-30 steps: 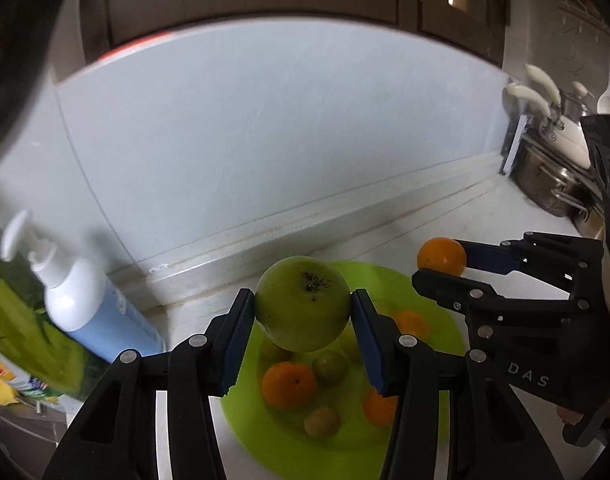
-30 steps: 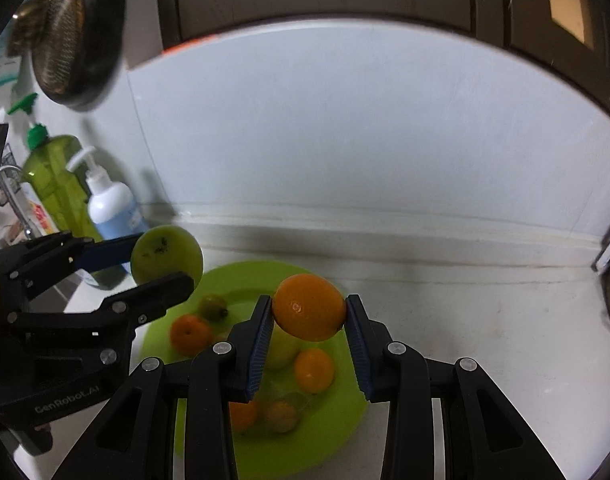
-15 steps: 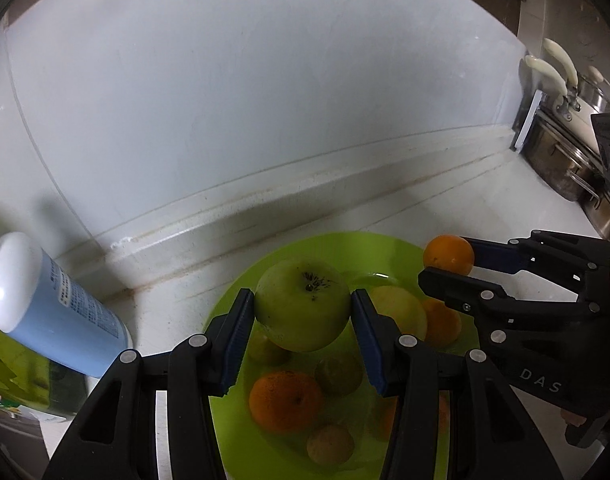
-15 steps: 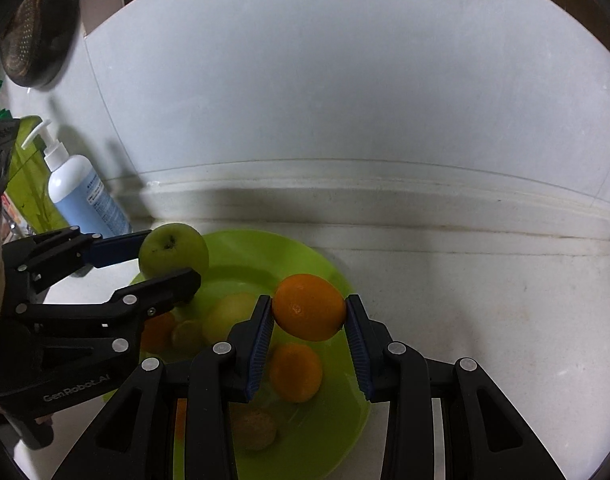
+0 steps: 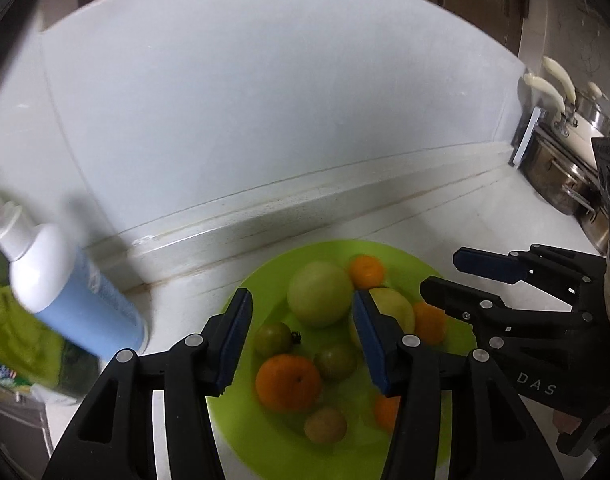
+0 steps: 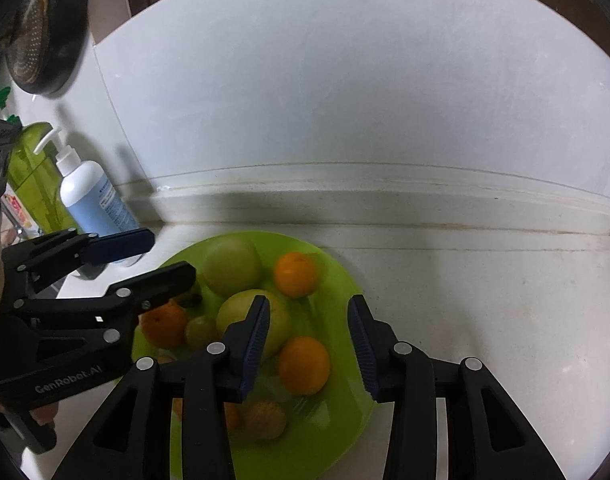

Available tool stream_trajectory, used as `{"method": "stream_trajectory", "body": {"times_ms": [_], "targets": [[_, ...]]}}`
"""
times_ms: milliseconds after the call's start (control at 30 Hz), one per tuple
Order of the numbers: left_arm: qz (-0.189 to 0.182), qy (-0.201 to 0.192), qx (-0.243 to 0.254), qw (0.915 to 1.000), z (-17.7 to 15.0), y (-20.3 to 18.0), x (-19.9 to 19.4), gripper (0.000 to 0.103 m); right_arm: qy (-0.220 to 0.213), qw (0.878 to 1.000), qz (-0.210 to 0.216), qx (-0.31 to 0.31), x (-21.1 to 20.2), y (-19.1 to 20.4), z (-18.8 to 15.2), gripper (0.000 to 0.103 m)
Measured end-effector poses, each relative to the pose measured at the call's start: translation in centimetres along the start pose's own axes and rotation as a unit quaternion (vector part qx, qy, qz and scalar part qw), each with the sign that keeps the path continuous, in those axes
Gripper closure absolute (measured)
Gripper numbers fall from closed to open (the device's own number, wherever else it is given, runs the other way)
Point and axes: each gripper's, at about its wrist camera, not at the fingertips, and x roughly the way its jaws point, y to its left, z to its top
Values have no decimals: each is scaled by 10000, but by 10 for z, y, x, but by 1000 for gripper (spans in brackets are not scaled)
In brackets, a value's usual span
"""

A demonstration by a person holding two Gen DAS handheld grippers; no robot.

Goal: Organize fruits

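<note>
A green plate [image 5: 265,440] [image 6: 345,420] on the white counter holds several fruits. A large green apple [image 5: 320,294] [image 6: 232,265] lies at its far side next to an orange [image 5: 367,270] [image 6: 295,274]. A second green apple [image 6: 241,312], more oranges [image 5: 287,382] [image 6: 303,365] and small green fruits [image 5: 273,338] lie around them. My left gripper [image 5: 301,338] [image 6: 161,256] is open and empty above the plate's left part. My right gripper [image 6: 309,344] [image 5: 445,272] is open and empty above the plate's right part.
A white and blue pump bottle [image 5: 65,304] [image 6: 93,200] stands left of the plate, a green bottle [image 6: 37,184] behind it. The backsplash wall [image 6: 345,100] runs behind. Steel pots [image 5: 561,184] sit far right. A dark strainer [image 6: 41,36] hangs upper left.
Both grippers opened. The left let go of the green apple and the right let go of the orange. Both fruits now lie on the plate's far side.
</note>
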Motion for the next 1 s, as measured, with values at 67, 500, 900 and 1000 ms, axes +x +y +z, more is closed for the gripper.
{"method": "stream_trajectory", "body": {"times_ms": [67, 500, 900, 1000], "targets": [[70, -43, -23, 10000, -2, 0, -8, 50, -26, 10000, -4, -11, -4, 1, -1, 61], [754, -592, -230, 9951, -33, -12, -102, 32, -607, 9981, -97, -11, -93, 29, -32, 46], [1195, -1191, -378, 9849, -84, -29, -192, 7, -1212, 9918, -404, 55, -179, 60, -76, 30], [1195, -1316, -295, 9836, -97, -35, -210, 3, -1279, 9907, -445, 92, -189, 64, -84, 27]]}}
